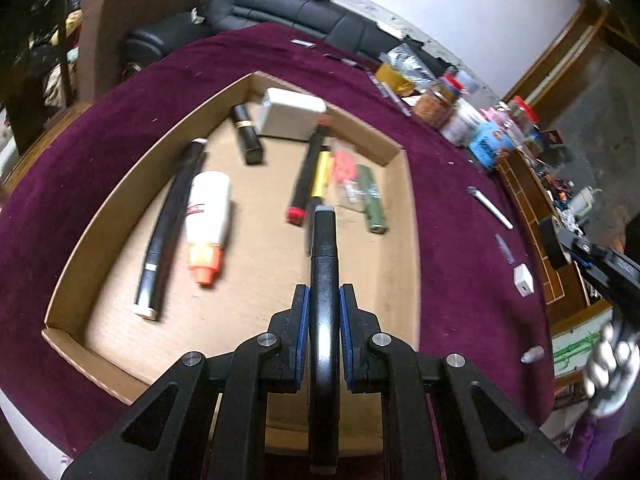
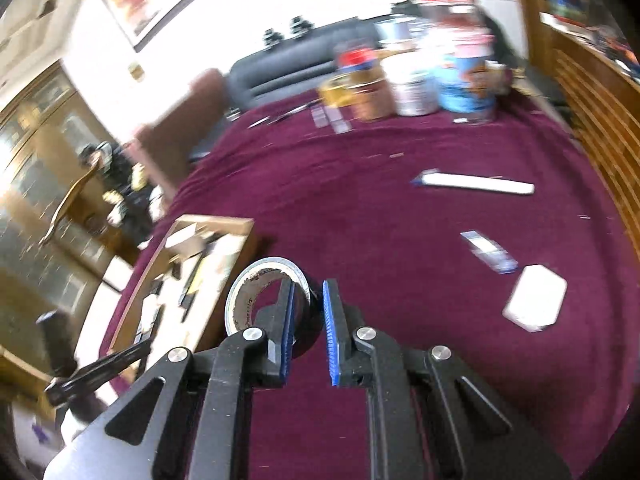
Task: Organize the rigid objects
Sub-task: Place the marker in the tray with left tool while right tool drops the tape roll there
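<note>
My left gripper (image 1: 324, 312) is shut on a long black tool with a grey tip (image 1: 324, 264) and holds it over the cardboard tray (image 1: 132, 184). In the tray lie a white bottle with an orange cap (image 1: 208, 220), a long black tube (image 1: 172, 224), a black lipstick-like case (image 1: 248, 136), a white box (image 1: 290, 114), a black marker with a red cap (image 1: 306, 178), a yellow pen (image 1: 322, 174) and a green cylinder (image 1: 372, 200). My right gripper (image 2: 308, 320) is shut on the wall of a roll of tape (image 2: 260, 292), lifted above the purple cloth (image 2: 360, 200).
On the cloth lie a white stick (image 2: 476, 184), a small blue-white packet (image 2: 490, 252) and a white block (image 2: 536, 298). Jars and tins (image 2: 408, 76) crowd the far edge. The tray (image 2: 224, 256) sits left of the right gripper. A wooden ledge (image 2: 592, 92) runs on the right.
</note>
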`<state>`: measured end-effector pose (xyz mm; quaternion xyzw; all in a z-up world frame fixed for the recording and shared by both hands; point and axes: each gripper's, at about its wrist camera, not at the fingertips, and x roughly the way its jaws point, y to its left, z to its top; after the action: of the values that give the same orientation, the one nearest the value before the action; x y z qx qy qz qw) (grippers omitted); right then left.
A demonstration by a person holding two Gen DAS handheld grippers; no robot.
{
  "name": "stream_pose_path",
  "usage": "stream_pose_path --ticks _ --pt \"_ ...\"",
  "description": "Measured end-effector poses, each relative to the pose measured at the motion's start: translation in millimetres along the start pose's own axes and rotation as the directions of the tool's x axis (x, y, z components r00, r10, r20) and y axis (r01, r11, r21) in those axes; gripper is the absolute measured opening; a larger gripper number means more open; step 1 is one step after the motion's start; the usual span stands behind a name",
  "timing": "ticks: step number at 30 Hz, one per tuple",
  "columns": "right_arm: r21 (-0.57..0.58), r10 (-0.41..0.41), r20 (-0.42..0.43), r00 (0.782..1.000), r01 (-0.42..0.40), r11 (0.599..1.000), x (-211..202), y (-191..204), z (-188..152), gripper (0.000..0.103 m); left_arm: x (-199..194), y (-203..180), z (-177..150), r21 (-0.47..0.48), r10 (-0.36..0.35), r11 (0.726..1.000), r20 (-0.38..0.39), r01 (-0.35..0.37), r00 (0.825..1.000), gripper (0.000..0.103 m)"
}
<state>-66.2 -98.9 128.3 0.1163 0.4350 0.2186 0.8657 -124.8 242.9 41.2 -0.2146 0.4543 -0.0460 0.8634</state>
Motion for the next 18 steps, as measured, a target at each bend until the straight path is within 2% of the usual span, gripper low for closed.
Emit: stream_pose_path --ticks 3,9,15,18 --pt "-0.029 0.061 -0.044 0.997 -0.062 0.998 21 31 -11 0.011 3 14 5 -0.019 0.006 1.0 -0.013 -0.007 1.0 0.012" --pt "-0.072 0.116 -0.144 0.983 -0.128 0.989 75 84 -29 0.012 18 33 24 -0.042 0.048 0.998 -0.039 -0.05 0.998 0.012" --pt "-0.136 0.107 -0.221 0.97 -0.139 0.981 110 121 -45 0.012 27 45 45 -0.053 0.072 0.996 -0.029 -0.074 0.997 0.011" --pt "-0.167 0.098 -0.254 0.962 -0.144 0.975 125 139 -52 0.012 25 47 51 -0.052 0.055 0.997 -0.012 -0.055 0.998 0.016"
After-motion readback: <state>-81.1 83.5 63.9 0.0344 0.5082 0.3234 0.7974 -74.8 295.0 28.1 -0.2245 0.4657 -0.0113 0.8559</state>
